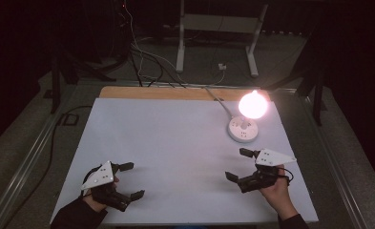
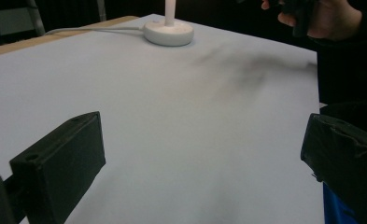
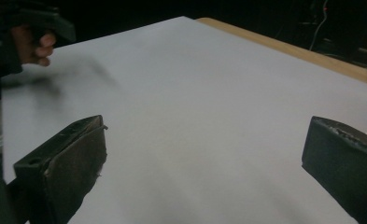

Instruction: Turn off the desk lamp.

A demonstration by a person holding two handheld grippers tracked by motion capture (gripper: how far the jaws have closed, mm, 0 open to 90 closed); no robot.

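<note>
Two pairs of black jaws stand spread wide, both with nothing between them but pale tabletop. In the high view the left gripper (image 1: 134, 180) sits at the lower left of the frame, its jaws pointing toward the middle, a grey three-cornered plate on top and the person's left hand (image 1: 95, 195) wrapped around its body. The right gripper (image 1: 239, 164) sits at the lower right, jaws aimed leftward and a little up the frame, gripped by the right hand (image 1: 274, 190).

Nearest to the right gripper is the lamp (image 1: 244, 125), in the upper right part of the white sheet: a round white base (image 1: 243, 130) with a glowing bulb (image 1: 253, 105) just above it. It lies up-frame of the right jaws, near them but apart, and well apart from the left jaws across the sheet. A white cord (image 1: 217, 99) runs from the base toward the wooden edge (image 1: 151, 92) along the top of the tabletop (image 1: 175, 143).

In the left gripper view, the lamp base (image 2: 168, 32) shows at the top centre, far beyond the open jaws, with the other hand (image 2: 326, 18) at the upper right. In the right gripper view, the other hand (image 3: 31, 44) shows at the upper left, past the spread jaws.
</note>
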